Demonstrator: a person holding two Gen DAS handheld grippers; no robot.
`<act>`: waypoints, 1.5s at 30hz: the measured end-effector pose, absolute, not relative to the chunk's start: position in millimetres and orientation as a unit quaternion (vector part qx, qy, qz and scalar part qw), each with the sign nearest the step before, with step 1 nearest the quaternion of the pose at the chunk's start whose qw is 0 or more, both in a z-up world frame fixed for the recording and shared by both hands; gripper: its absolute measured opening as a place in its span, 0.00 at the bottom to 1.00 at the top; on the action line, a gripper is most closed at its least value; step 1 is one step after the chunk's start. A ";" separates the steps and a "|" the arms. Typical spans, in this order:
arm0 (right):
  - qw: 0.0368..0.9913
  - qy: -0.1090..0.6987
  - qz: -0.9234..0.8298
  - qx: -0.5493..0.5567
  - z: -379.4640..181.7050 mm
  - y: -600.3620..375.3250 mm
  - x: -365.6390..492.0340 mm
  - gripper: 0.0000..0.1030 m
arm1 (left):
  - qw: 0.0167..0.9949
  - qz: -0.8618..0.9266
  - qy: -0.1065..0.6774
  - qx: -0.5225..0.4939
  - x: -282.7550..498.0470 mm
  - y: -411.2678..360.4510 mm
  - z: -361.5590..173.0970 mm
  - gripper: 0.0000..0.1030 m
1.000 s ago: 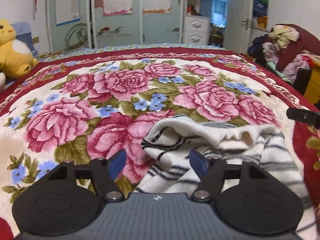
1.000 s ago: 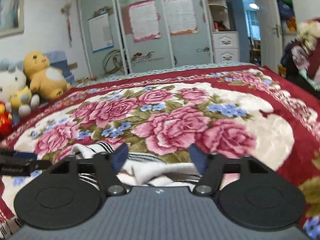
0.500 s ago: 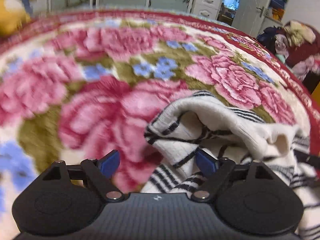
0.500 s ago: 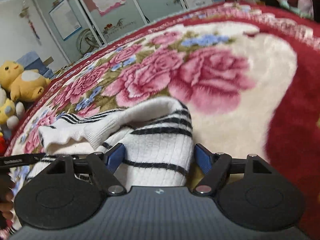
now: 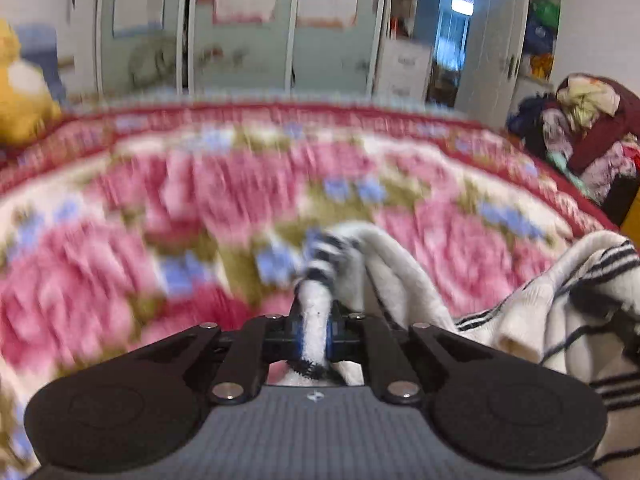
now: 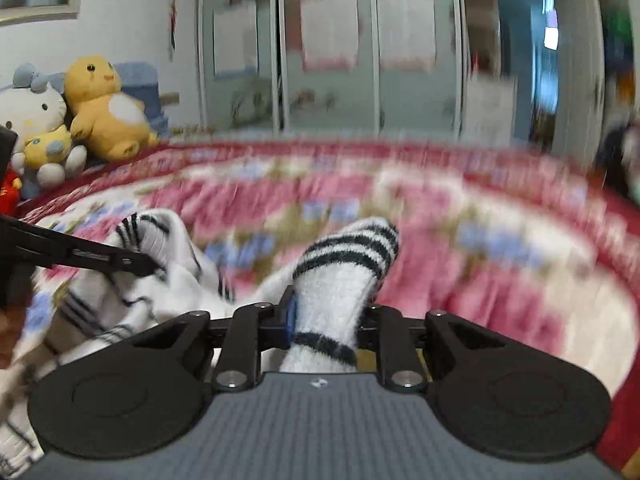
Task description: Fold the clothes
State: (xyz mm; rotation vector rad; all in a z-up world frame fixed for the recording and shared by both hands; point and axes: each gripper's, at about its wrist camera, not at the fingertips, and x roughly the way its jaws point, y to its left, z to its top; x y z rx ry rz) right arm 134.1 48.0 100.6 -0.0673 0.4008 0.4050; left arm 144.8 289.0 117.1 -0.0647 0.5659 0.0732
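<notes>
Fingers of the left gripper (image 5: 315,330), wide apart a moment ago, now pinch a bunched edge of the striped sweater (image 5: 400,272) above the floral bed blanket (image 5: 120,240); the right gripper (image 6: 326,320), likewise open earlier, is closing on another striped fold. No readable writing shows through the blur.

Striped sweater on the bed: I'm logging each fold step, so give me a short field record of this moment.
garment: white sweater with black stripes, bunched, partly lifted
surface: floral blanket on a bed
left gripper: shut on a fold of the sweater
right gripper: jaws closing, striped fabric pinched between them
background: plush toys at the bed's far left, wardrobe doors behind
image quality: motion blur in both views
</notes>
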 end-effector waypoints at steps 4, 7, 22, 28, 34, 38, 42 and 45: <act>0.975 0.161 0.150 -0.033 126.3 56.0 161.4 0.11 | 0.968 0.089 0.234 -0.007 160.1 292.7 142.3 0.06; 0.968 0.200 0.143 -0.039 116.2 60.8 186.7 0.23 | 0.956 0.118 0.267 0.038 176.4 292.6 129.4 0.19; 0.904 0.309 0.203 0.214 76.4 -67.3 4.0 0.57 | 0.953 0.070 0.283 -0.086 -42.8 303.1 106.1 0.55; 0.901 0.319 0.220 0.195 58.2 -59.2 -100.3 0.63 | 0.942 0.034 0.316 -0.108 -150.5 272.7 93.6 0.62; 0.906 0.338 0.231 0.109 41.0 -21.8 -109.6 0.44 | 0.927 0.010 0.357 -0.119 -190.3 252.9 89.0 0.62; 0.909 0.339 0.213 0.112 46.1 -44.0 -105.1 0.06 | 0.919 -0.003 0.373 -0.123 -203.8 244.1 87.9 0.62; 0.960 0.253 0.116 0.044 85.0 -94.2 -92.9 0.07 | 0.923 -0.033 0.374 -0.082 -210.9 220.8 88.3 0.62; 0.980 0.192 -0.007 -0.052 105.6 -125.8 -69.6 0.36 | 0.927 -0.085 0.365 -0.013 -215.5 183.7 89.3 0.62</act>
